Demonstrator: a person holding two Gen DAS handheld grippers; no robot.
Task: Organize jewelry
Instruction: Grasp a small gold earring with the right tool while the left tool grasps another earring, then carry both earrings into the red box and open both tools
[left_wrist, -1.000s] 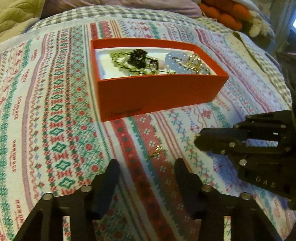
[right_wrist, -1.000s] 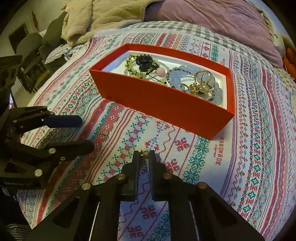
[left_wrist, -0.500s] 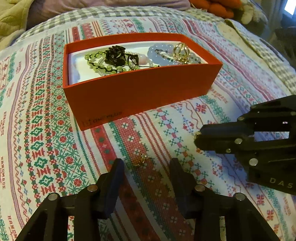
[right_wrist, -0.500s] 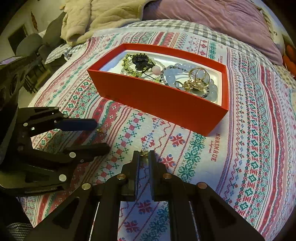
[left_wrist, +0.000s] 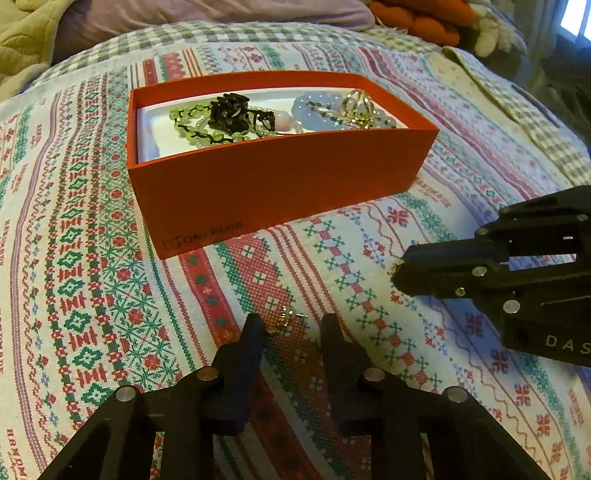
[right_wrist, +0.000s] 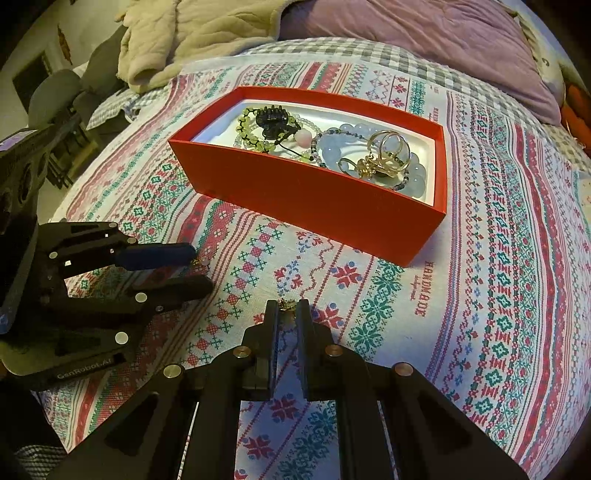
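A red box (left_wrist: 280, 184) (right_wrist: 314, 199) on the patterned bedspread holds a green bead bracelet (left_wrist: 192, 125), a black hair clip (left_wrist: 227, 114), a blue bead bracelet (left_wrist: 317, 114) and gold rings (right_wrist: 388, 151). A small gold earring (left_wrist: 282, 320) lies on the cloth between the tips of my open left gripper (left_wrist: 291, 325), which also shows in the right wrist view (right_wrist: 199, 267). My right gripper (right_wrist: 286, 308) is shut on another small gold earring (right_wrist: 285, 305), which shows at its tip in the left wrist view (left_wrist: 397, 264).
The bedspread (right_wrist: 498, 258) covers a bed. A purple pillow (right_wrist: 424, 40) and a beige blanket (right_wrist: 199, 33) lie at the far side. Orange plush items (left_wrist: 417, 18) sit at the back right. Chairs (right_wrist: 55, 96) stand past the bed's left edge.
My left gripper has moved forward and down so the loose earring now lies between its fingertips. The right gripper has stayed shut on its earring and shifted slightly.
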